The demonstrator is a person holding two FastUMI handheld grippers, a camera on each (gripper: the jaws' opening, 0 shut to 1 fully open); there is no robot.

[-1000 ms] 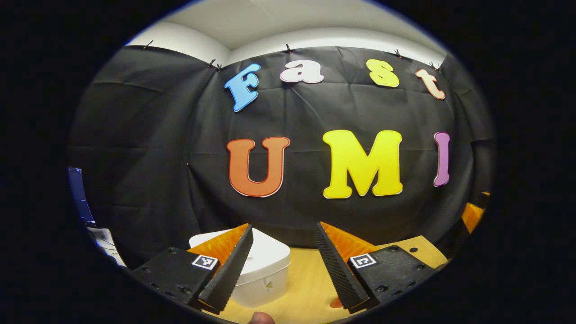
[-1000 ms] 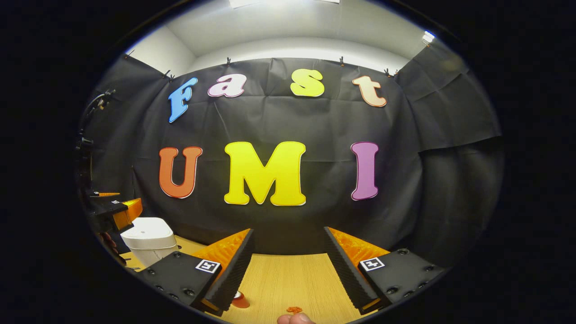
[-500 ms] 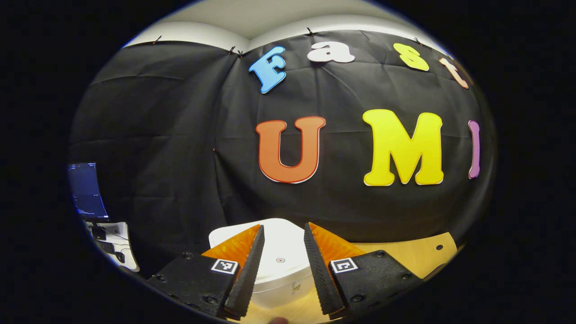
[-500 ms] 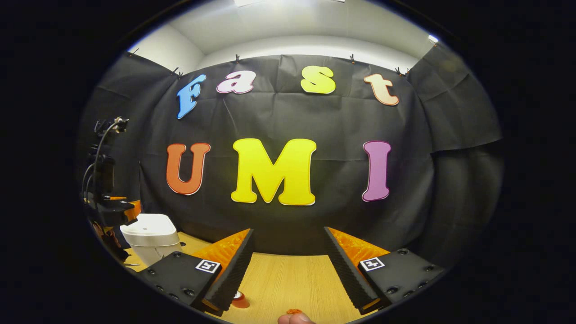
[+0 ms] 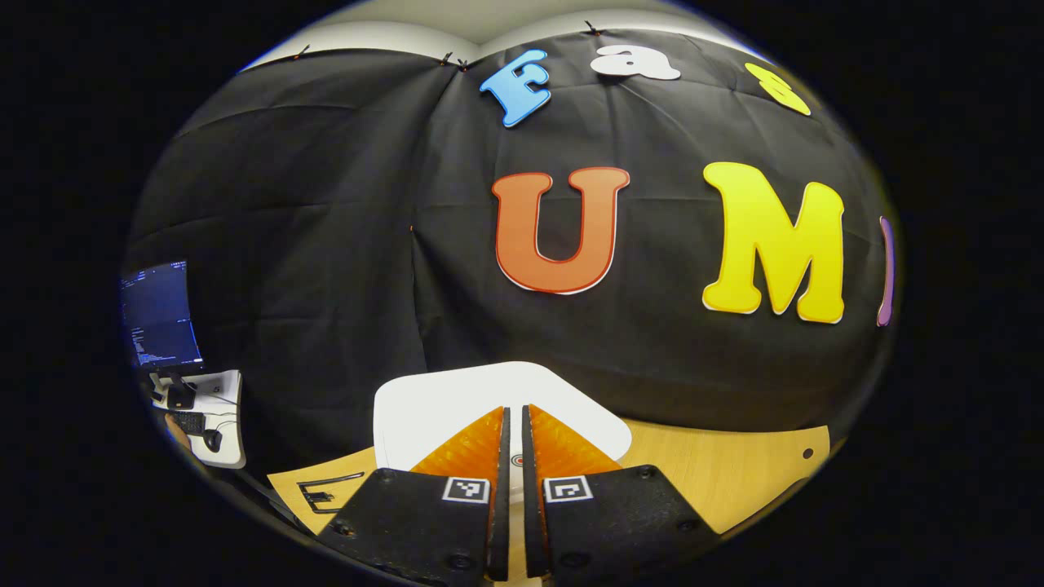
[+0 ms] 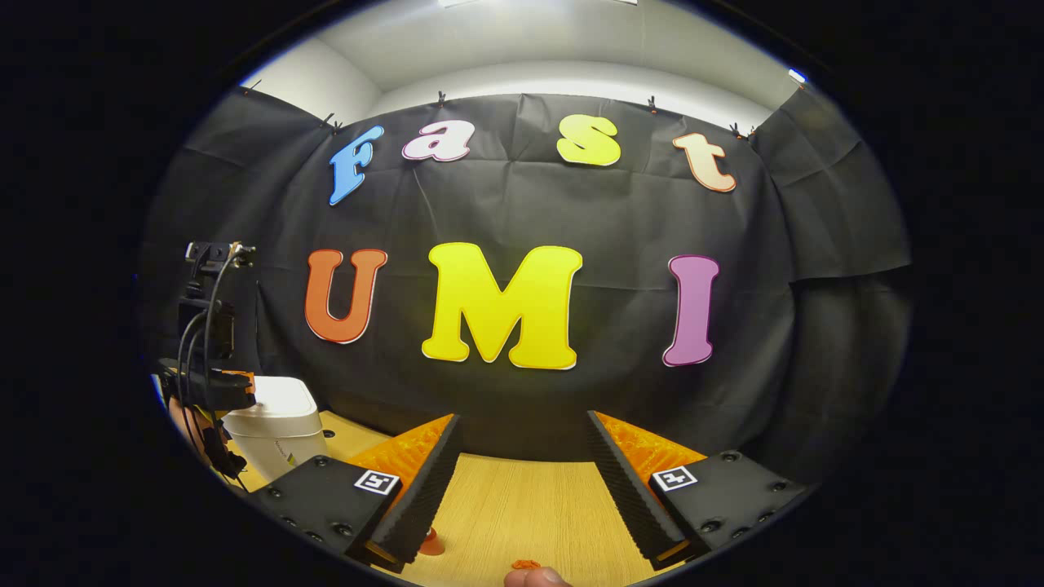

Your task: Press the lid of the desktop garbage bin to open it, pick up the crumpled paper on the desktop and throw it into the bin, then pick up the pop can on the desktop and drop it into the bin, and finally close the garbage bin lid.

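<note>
The white garbage bin [image 5: 440, 408] sits right under my left gripper [image 5: 512, 420], whose fingers stand together with just a thin slit and nothing between them, their tips over the lid's middle. The lid lies flat and closed. In the right gripper view the bin [image 6: 277, 428] stands at the far left on the wooden table [image 6: 522, 505], with the left gripper [image 6: 220, 390] and a hand just above its near edge. My right gripper [image 6: 522, 448] hangs open over bare wood, holding nothing.
A monitor [image 5: 159, 314] and a small white desk [image 5: 216, 416] stand beyond the table's left side. Small orange bits [image 6: 431, 542] lie on the wood near the right gripper's left finger. A thumb tip [image 6: 534, 577] pokes in at the bottom.
My left gripper has swung left over the bin, dropped closer to its lid, and gone from open to shut. The right gripper has barely moved.
</note>
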